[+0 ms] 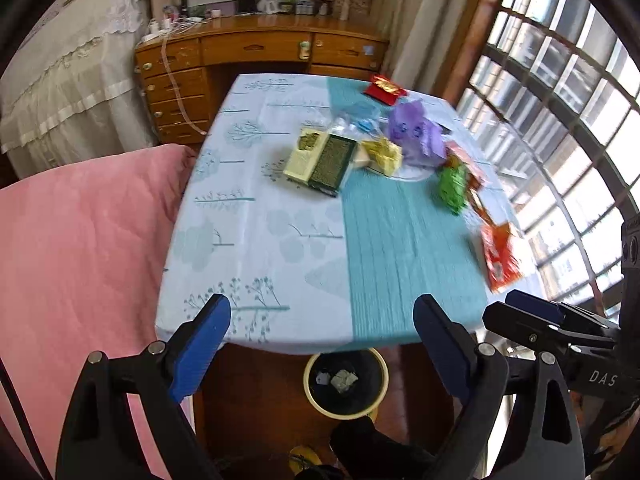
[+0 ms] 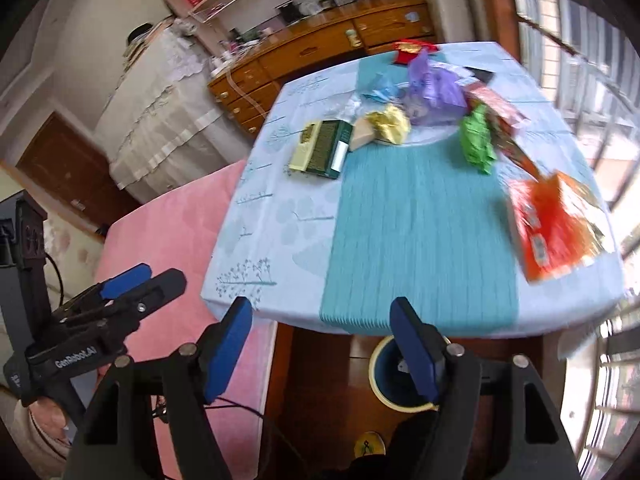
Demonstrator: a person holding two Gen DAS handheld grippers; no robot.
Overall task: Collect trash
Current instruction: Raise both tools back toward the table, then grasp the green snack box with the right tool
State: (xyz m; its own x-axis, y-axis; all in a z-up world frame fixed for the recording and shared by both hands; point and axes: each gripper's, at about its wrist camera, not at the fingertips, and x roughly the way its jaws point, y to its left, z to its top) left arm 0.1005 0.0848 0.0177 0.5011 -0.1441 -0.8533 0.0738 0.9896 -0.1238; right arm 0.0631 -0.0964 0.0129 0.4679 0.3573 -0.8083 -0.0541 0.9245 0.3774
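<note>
Blue-padded left claw (image 1: 322,320) and right claw (image 2: 322,322) are held spread, empty, above the bin (image 1: 346,383), wrappers (image 1: 452,184) uncollected on the table (image 1: 256,220).

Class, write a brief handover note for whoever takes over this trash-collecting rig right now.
Left tongs: open, empty, at the table's near edge.
Right tongs: open, empty, alongside.
Bin: on the floor under the near edge, a few scraps already inside.
Left on the table: green box, yellow wrapper, purple bag, green wrapper, orange packet, red packet.
</note>
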